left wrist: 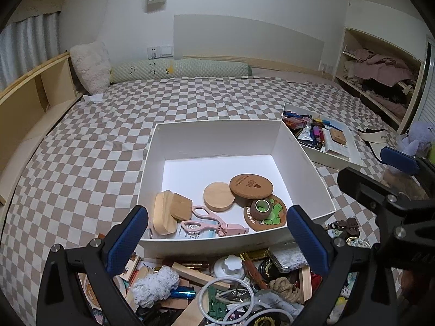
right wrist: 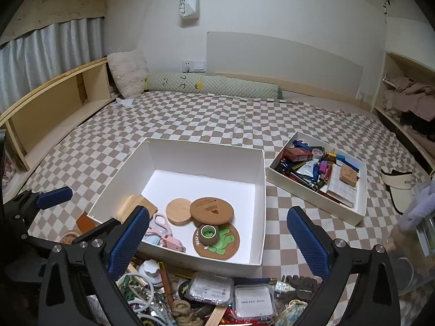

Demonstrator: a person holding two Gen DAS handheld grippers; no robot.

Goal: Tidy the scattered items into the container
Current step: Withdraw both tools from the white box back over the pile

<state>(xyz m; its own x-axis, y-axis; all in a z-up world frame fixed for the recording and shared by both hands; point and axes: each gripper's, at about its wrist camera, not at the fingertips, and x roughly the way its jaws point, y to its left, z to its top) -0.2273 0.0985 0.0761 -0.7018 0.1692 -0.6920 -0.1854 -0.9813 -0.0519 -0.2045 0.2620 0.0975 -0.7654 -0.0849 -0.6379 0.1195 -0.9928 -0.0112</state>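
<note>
On the checkered bed (left wrist: 217, 100), our large white cardboard box (left wrist: 217, 135) already holds a few pieces: two round wooden coasters (left wrist: 219, 197), a cactus-print cork mat (left wrist: 274, 218), pink scissors (left wrist: 202, 214) and wooden blocks (left wrist: 163, 216). Most of its floor is bare, so we judge the job barely begun. The jumbled heap of small clutter (right wrist: 206, 293) lies just against its near wall. Our left tongs (left wrist: 217, 236) and right tongs (right wrist: 217, 240) both gape wide, holding nothing. A smaller, full white tray (right wrist: 359, 212) sits near the right side; open bedding lies beyond.
</note>
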